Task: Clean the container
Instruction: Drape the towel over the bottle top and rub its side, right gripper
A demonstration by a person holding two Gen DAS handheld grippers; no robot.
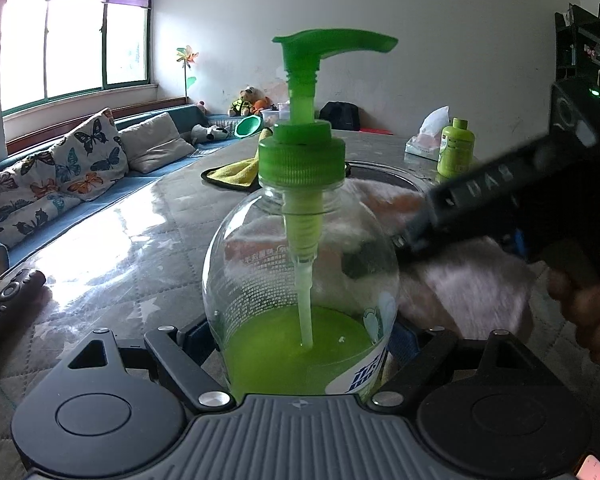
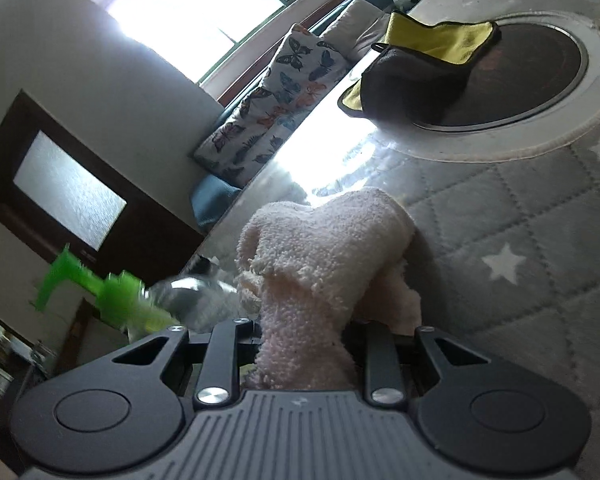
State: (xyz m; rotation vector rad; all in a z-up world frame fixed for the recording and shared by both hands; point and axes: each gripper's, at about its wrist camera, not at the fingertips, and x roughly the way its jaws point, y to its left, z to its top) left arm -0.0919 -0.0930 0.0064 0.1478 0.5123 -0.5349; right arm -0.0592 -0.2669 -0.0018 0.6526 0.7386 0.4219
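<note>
We hold the pump bottle (image 1: 300, 280) at the centre of the left wrist view, upright, our left gripper (image 1: 304, 344) clamped on its lower body, where green liquid fills the bottom part. Its green pump head (image 1: 332, 42) reaches up to the upper middle of the frame. From the right edge of that view our right gripper (image 1: 416, 236) comes in slanted, low end towards the bottle's right side, with our hand (image 1: 588, 304) on its handle at the lower right. In the right wrist view, the right gripper (image 2: 304, 344) is pinching a pale pink cloth (image 2: 320, 272) that bunches forward through the centre of the frame; the bottle shows blurred at the left, just beside the cloth, and we cannot tell whether they touch. On the quilted, star-printed bench (image 2: 520, 240) a yellow-and-grey cloth (image 2: 420, 68) lies at the upper right, partly over a round black hob (image 2: 540, 72).
</note>
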